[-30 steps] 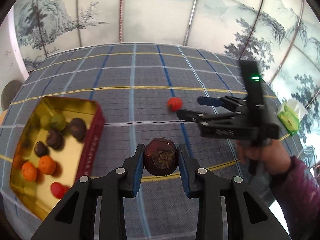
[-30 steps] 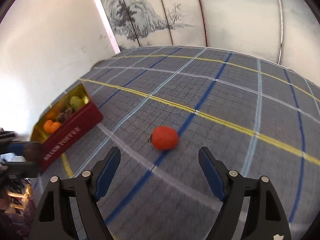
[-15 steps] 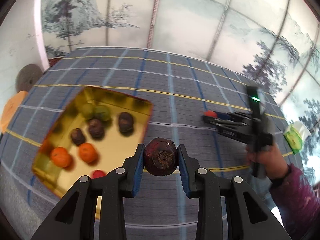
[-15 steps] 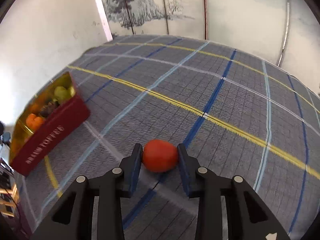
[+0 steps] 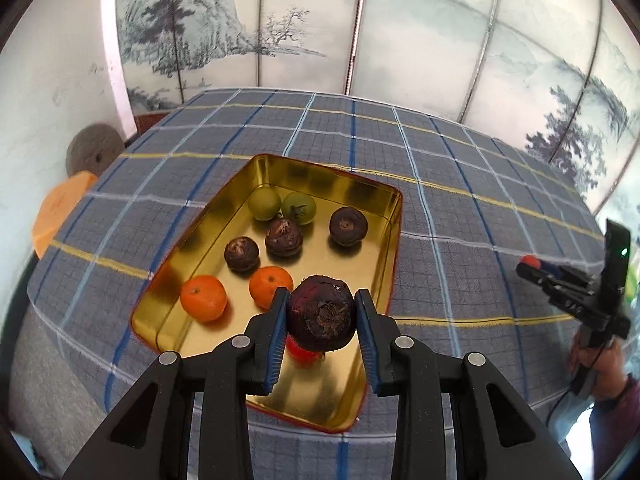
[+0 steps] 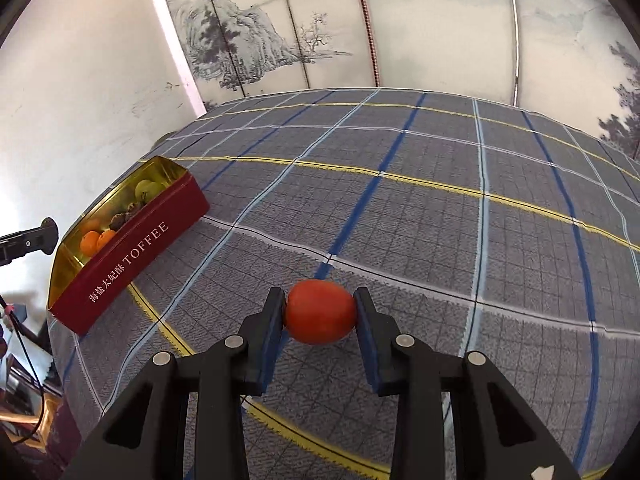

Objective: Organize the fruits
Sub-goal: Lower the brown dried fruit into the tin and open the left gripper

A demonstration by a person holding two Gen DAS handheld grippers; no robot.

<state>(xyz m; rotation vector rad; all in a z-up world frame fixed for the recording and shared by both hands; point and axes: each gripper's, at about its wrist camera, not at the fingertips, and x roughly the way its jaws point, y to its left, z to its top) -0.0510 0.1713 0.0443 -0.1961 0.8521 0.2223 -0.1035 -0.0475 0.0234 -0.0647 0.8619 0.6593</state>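
since a second ago the left tool (image 5: pixel 321 316) has swung from bare cloth to hover over the gold-lined rectangular red toffee tin (image 5: pixel 394 216), and the right tool (image 6: pixel 320 312), then spread wide, has closed around the small red oval tomato-like fruit (image 6: pixel 320 311).

the left tool is clenched on a dark maroon round fruit with a rough dried calyx (image 5: pixel 322 317), held above the tin's near end, at about 6 o'clock of its floor. below it, a red fruit (image 5: pixel 300 350) peeks out. the right tool grips its red fruit just over the bench (image 6: pixel 420 208), with the tin well away at 10 o'clock.

risks, as i judge them: let go from this height, the maroon fruit could strike the red one beneath, or roll into the two oranges (image 5: pixel 236 298) at 11 o'clock. the soft red fruit may bruise if squeezed harder.

a grey plaid cloth with blue, white and yellow lines covers the bench; painted landscape screen panels (image 5: pixel 280 20) stand behind.
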